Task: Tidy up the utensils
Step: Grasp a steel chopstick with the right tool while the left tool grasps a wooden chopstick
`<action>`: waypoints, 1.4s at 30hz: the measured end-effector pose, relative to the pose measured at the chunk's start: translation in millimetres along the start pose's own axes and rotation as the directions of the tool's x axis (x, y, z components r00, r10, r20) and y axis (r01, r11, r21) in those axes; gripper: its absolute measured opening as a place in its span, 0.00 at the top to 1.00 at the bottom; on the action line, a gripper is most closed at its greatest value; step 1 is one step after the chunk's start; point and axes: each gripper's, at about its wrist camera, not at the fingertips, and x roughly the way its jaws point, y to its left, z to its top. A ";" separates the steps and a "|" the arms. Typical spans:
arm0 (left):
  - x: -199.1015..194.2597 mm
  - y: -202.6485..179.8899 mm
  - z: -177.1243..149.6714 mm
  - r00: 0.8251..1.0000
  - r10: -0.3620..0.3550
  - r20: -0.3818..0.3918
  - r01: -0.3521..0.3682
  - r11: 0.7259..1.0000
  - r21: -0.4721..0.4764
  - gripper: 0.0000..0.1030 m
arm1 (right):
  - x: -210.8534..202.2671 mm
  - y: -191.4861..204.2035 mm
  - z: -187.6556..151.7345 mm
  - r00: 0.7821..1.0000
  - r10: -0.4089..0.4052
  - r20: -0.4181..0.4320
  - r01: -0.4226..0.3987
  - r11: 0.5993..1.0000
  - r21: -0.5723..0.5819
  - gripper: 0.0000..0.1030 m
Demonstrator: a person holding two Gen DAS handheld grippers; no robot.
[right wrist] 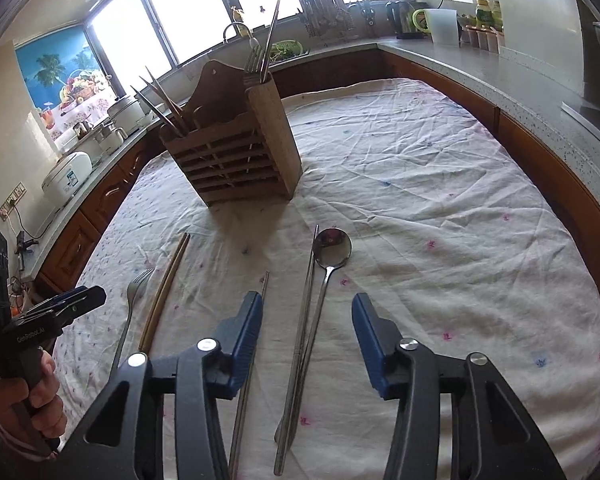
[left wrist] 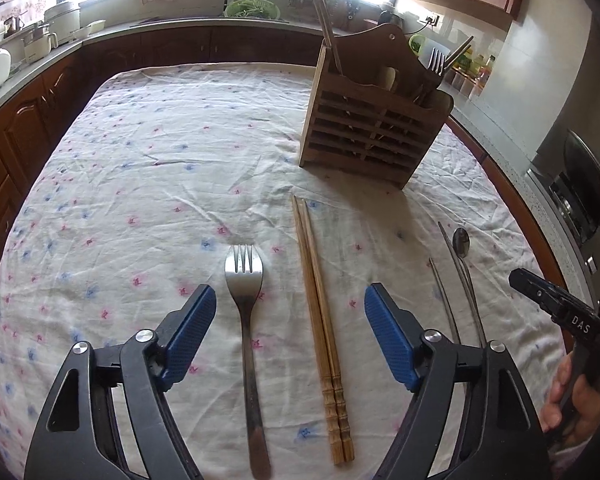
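A wooden utensil holder (left wrist: pixel 374 128) stands on the flowered tablecloth, holding chopsticks and forks; it also shows in the right wrist view (right wrist: pixel 236 148). My left gripper (left wrist: pixel 290 312) is open above a steel fork (left wrist: pixel 246 320) and a pair of wooden chopsticks (left wrist: pixel 320 300). My right gripper (right wrist: pixel 306 320) is open above a steel spoon (right wrist: pixel 330 256) and metal chopsticks (right wrist: pixel 306 320), one of which (right wrist: pixel 246 380) lies under its left finger. The spoon (left wrist: pixel 460 242) and metal chopsticks (left wrist: pixel 454 272) also show in the left wrist view. All lie flat on the cloth.
The table (left wrist: pixel 160 152) is ringed by dark wood cabinets and a grey counter (right wrist: pixel 520 84) with a rice cooker (right wrist: pixel 66 178), pots, kettle and jars. A sink with a green colander (left wrist: pixel 252 8) is at the back. A stove (left wrist: pixel 584 200) sits at the right.
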 end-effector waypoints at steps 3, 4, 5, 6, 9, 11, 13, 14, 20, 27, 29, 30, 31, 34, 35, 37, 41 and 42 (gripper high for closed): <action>16.1 3.4 11.7 0.999 -0.014 -0.033 0.013 1.000 -0.016 0.36 | 14.1 2.6 6.8 1.000 0.008 -0.030 -0.009 1.000 -0.015 0.73; 21.3 4.1 15.7 0.999 -0.016 -0.041 0.015 1.000 -0.020 0.38 | 19.7 3.9 8.7 0.999 0.017 -0.044 -0.018 1.000 -0.020 0.74; 25.4 5.3 18.8 0.999 -0.016 -0.050 0.014 1.000 -0.022 0.39 | 25.7 4.9 10.2 0.998 0.027 -0.061 -0.029 0.999 -0.023 0.76; 29.8 6.0 22.2 0.998 -0.015 -0.056 0.013 1.000 -0.024 0.41 | 32.2 6.0 11.7 0.996 0.035 -0.078 -0.037 0.999 -0.026 0.77; 43.0 6.0 31.4 0.997 -0.010 -0.078 0.009 1.000 -0.016 0.46 | 52.9 9.3 15.6 0.992 0.033 -0.125 -0.039 0.998 -0.043 0.81; 52.0 4.8 37.2 0.996 -0.008 -0.090 0.007 1.000 -0.003 0.48 | 65.7 9.5 17.9 0.988 0.020 -0.150 -0.028 0.998 -0.053 0.84; 59.8 4.5 42.2 0.995 -0.002 -0.105 0.002 1.000 0.009 0.51 | 76.9 9.0 20.1 0.984 0.011 -0.177 -0.021 0.998 -0.059 0.85; 64.1 4.0 44.6 0.994 -0.005 -0.111 0.006 1.000 0.011 0.53 | 81.3 8.9 21.2 0.983 0.004 -0.185 -0.016 0.998 -0.064 0.87; 91.2 -0.6 54.7 0.987 0.017 -0.158 -0.010 0.999 0.048 0.65 | 93.0 7.2 28.5 0.981 0.004 -0.196 -0.017 0.998 -0.067 0.88; 112.5 -17.4 60.6 0.979 0.096 -0.179 -0.066 0.983 0.170 0.71 | 99.6 7.5 35.1 0.981 0.014 -0.196 -0.028 0.997 -0.069 0.89; 115.7 -22.9 62.3 0.977 0.119 -0.179 -0.082 0.976 0.201 0.71 | 101.7 8.0 36.9 0.981 0.013 -0.196 -0.028 0.997 -0.074 0.89; 116.5 -25.1 62.2 0.976 0.126 -0.178 -0.087 0.973 0.212 0.71 | 102.9 8.7 37.8 0.981 0.011 -0.196 -0.027 0.996 -0.079 0.88; 116.7 -27.1 62.0 0.976 0.132 -0.175 -0.091 0.970 0.224 0.71 | 104.0 10.1 38.7 0.981 0.008 -0.195 -0.025 0.996 -0.086 0.89; 115.9 -31.1 60.4 0.976 0.128 -0.174 -0.084 0.967 0.239 0.79 | 107.0 14.4 40.5 0.981 -0.008 -0.192 -0.014 0.993 -0.114 0.89; 116.0 -32.8 60.0 0.977 0.126 -0.173 -0.082 0.967 0.243 0.84 | 107.7 16.1 40.4 0.982 -0.019 -0.190 -0.005 0.992 -0.128 0.90; 116.0 -37.3 59.3 0.977 0.127 -0.171 -0.080 0.963 0.257 0.90 | 108.7 22.0 39.5 0.982 -0.050 -0.183 0.019 0.986 -0.167 0.90; 114.8 -37.9 59.4 0.978 0.118 -0.174 -0.074 0.968 0.241 0.95 | 109.5 32.2 37.9 0.979 -0.103 -0.177 0.060 0.970 -0.234 0.92; 113.5 -36.2 59.7 0.978 0.103 -0.181 -0.061 0.972 0.225 0.95 | 109.5 31.5 38.7 0.978 -0.100 -0.181 0.056 0.971 -0.231 0.93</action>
